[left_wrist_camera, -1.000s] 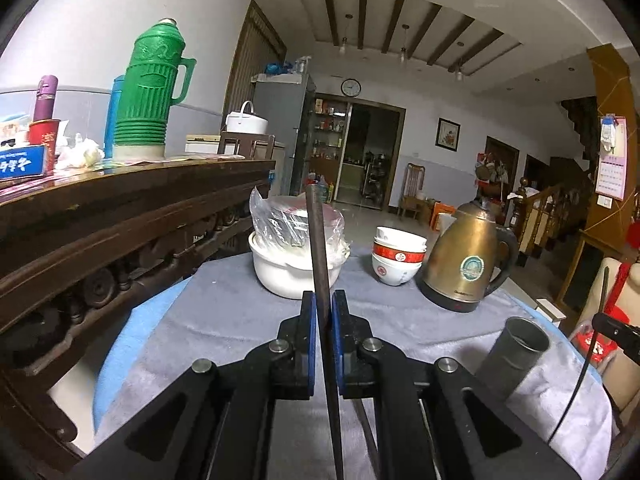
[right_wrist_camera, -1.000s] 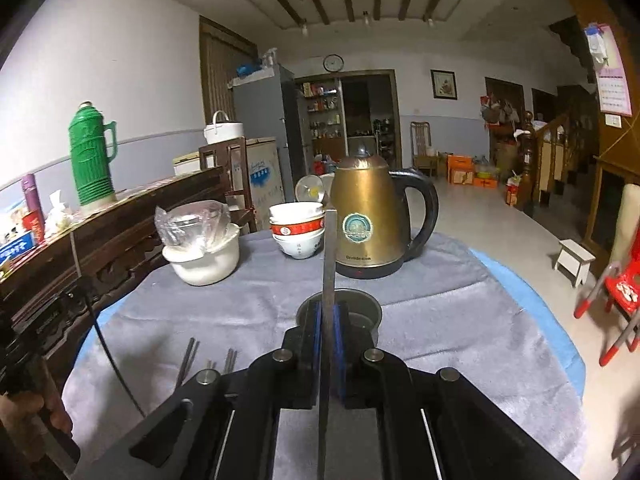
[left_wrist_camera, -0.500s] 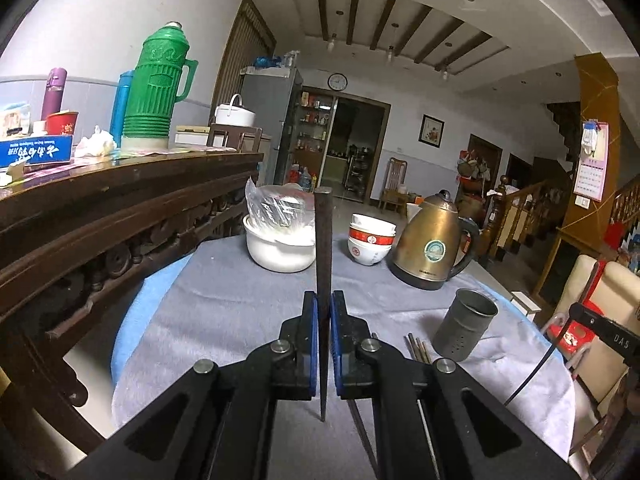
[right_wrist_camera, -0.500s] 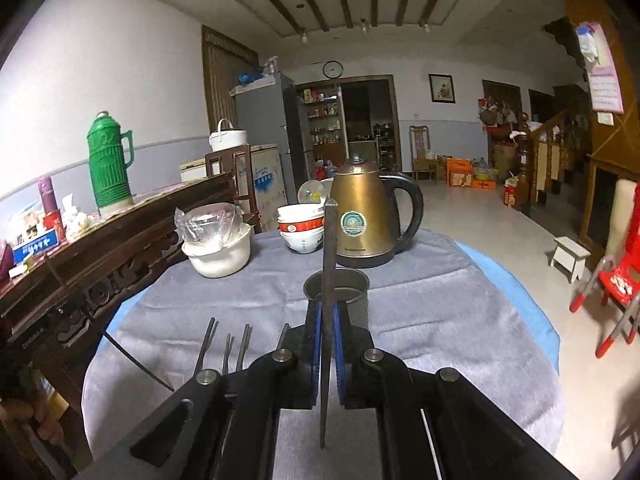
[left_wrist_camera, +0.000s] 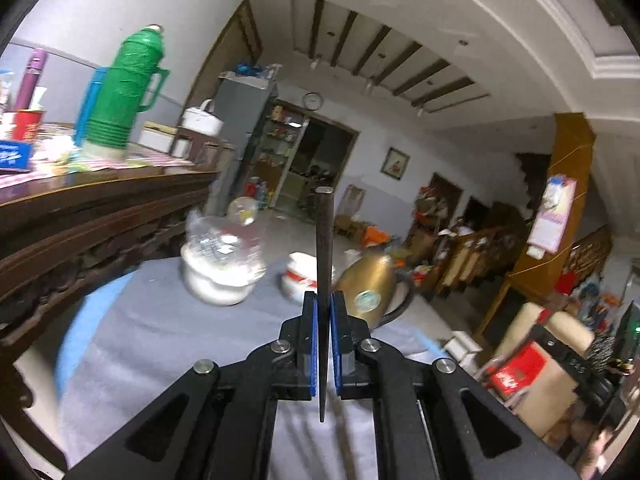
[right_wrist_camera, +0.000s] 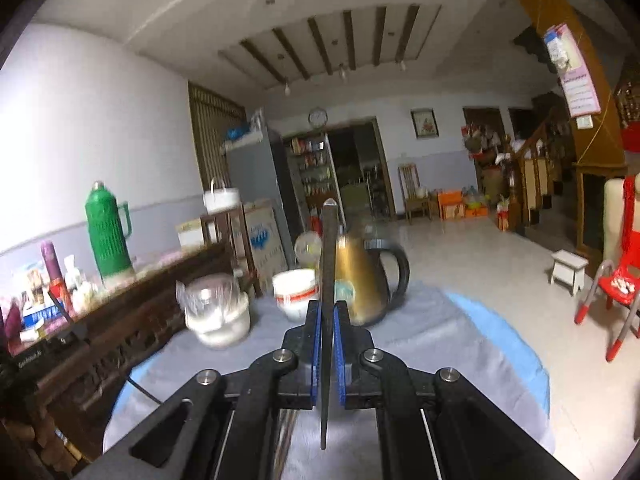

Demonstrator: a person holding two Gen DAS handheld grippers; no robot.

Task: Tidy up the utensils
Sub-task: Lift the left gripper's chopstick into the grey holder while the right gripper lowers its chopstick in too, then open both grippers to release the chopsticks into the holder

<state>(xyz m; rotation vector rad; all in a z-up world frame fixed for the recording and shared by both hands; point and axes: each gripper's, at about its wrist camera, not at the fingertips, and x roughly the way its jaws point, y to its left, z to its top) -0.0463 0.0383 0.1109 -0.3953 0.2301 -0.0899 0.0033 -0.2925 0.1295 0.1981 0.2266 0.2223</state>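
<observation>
My left gripper (left_wrist_camera: 322,308) is shut on a dark chopstick (left_wrist_camera: 323,248) that stands upright between its blue pads, raised above the grey-clothed round table (left_wrist_camera: 160,340). My right gripper (right_wrist_camera: 327,312) is shut on a second dark chopstick (right_wrist_camera: 329,256), also upright and raised above the table (right_wrist_camera: 432,332). The grey metal cup and the chopsticks lying on the cloth are out of view in both views.
A white pot with a plastic bag (left_wrist_camera: 220,272), stacked red-and-white bowls (left_wrist_camera: 300,280) and a brass kettle (left_wrist_camera: 368,292) stand at the table's far side; they also show in the right wrist view (right_wrist_camera: 218,316). A dark wooden sideboard (left_wrist_camera: 80,216) with a green thermos (left_wrist_camera: 124,92) lies left.
Both grippers have risen and tilted upward with their chopsticks. The metal cup and the chopsticks on the cloth have dropped out of view. The views are blurred by motion.
</observation>
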